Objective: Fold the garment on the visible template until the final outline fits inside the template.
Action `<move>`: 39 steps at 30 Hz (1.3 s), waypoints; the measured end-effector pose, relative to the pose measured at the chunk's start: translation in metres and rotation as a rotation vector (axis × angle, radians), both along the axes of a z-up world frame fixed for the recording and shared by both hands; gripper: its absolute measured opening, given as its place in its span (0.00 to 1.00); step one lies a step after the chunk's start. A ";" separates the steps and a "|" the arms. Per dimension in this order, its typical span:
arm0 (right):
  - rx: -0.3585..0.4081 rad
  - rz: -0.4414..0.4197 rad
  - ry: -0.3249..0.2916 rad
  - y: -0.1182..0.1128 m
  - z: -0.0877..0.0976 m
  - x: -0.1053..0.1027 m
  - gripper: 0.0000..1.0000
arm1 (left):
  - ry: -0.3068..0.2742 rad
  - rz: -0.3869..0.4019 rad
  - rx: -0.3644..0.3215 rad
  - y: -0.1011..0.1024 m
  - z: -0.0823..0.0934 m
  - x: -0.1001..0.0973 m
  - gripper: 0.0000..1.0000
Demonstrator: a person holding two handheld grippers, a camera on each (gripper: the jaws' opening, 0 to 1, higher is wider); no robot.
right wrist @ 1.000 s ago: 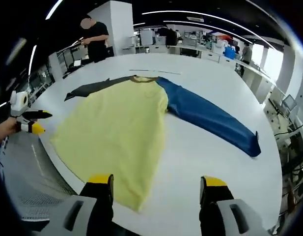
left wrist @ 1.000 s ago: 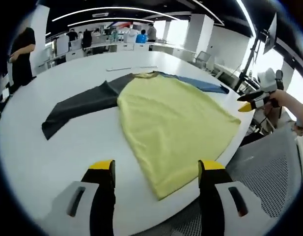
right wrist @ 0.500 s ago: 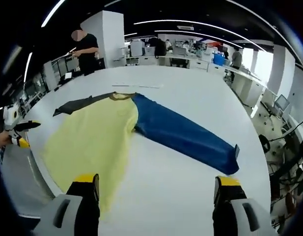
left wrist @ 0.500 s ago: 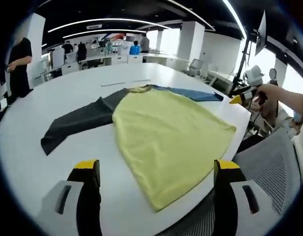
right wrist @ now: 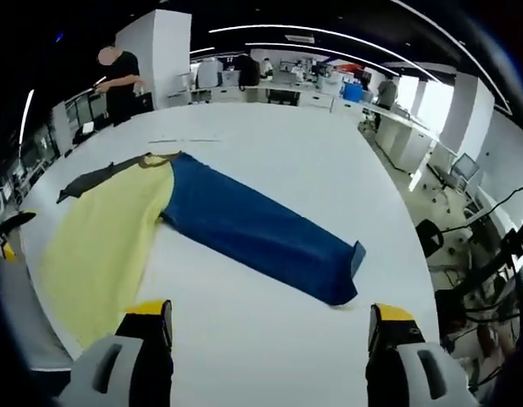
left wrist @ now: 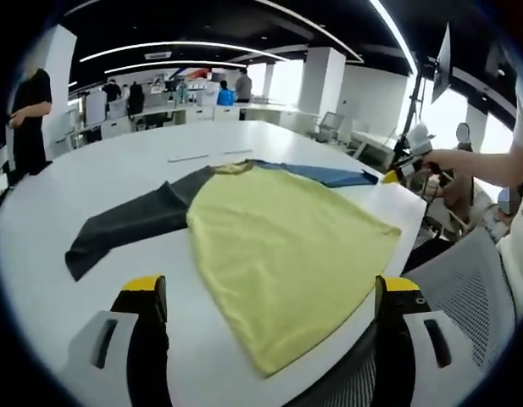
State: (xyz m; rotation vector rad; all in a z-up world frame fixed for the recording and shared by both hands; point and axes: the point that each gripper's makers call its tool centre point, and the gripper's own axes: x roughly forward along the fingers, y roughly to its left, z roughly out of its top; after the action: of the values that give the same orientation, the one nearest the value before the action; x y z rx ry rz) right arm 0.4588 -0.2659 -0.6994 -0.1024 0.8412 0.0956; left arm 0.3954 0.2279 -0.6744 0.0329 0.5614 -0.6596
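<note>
While both cameras swung over the last sec, the garment (left wrist: 286, 237) itself hadn't moved: it lay flat and unfolded on the white surface (left wrist: 41, 229), so no fold had begun. What changed was the aim. The left view drew back a little w/ its jaws spread wider in frame; the right view panned off the yellow body toward the blue sleeve (right wrist: 253, 229), which I'd judge was the first target.

Left to right in the left view: dark grey sleeve (left wrist: 125, 225) stretched toward the far left, w/ plenty of bare surface around it; yellow body centre, its hem corner reaching close to the near edge; the right hand-held gripper (left wrist: 397, 172) hovered just past the right edge, apart from the cloth. The left hand-held gripper (left wrist: 274, 292) stood open, holding nothing, above the near edge.

In the right view: the left hand-held gripper's tip (right wrist: 5, 248) at far left, yellow body along the surface edge, blue sleeve running diagonally to its cuff, then wide bare surface to the right. The right hand-held gripper (right wrist: 269, 318) was open & empty, well short of the cuff.

No template outline could be made out. A thin pale strip (left wrist: 206, 155) lay beyond the collar.
</note>
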 end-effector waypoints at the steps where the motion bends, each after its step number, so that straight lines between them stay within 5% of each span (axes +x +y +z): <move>1: -0.006 -0.002 0.003 -0.004 -0.001 0.002 0.90 | 0.000 0.002 0.000 0.001 0.000 0.001 0.99; 5: -0.030 -0.009 -0.013 -0.019 -0.001 0.014 0.83 | 0.017 0.020 -0.016 0.004 -0.002 0.003 0.99; 9: 0.031 -0.108 0.012 -0.033 -0.005 0.021 0.75 | 0.029 0.026 -0.027 0.006 -0.003 0.002 0.99; 14: 0.015 -0.095 0.002 -0.041 -0.012 0.032 0.68 | 0.018 0.034 -0.027 0.005 0.003 0.001 0.99; 22: -0.015 -0.059 -0.013 -0.050 -0.027 0.045 0.39 | 0.016 0.043 -0.021 0.007 0.004 0.001 0.98; 34: -0.063 -0.095 0.037 -0.069 -0.041 0.035 0.01 | 0.015 0.050 -0.007 0.009 0.003 0.000 0.95; 39: -0.054 -0.113 0.041 -0.070 -0.039 0.033 0.00 | 0.024 0.049 -0.002 0.007 0.002 -0.002 0.93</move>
State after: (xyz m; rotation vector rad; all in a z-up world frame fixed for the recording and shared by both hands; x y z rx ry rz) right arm 0.4921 -0.3362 -0.7385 -0.1040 0.8885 -0.0311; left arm 0.3930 0.2348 -0.6722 0.0091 0.5833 -0.6133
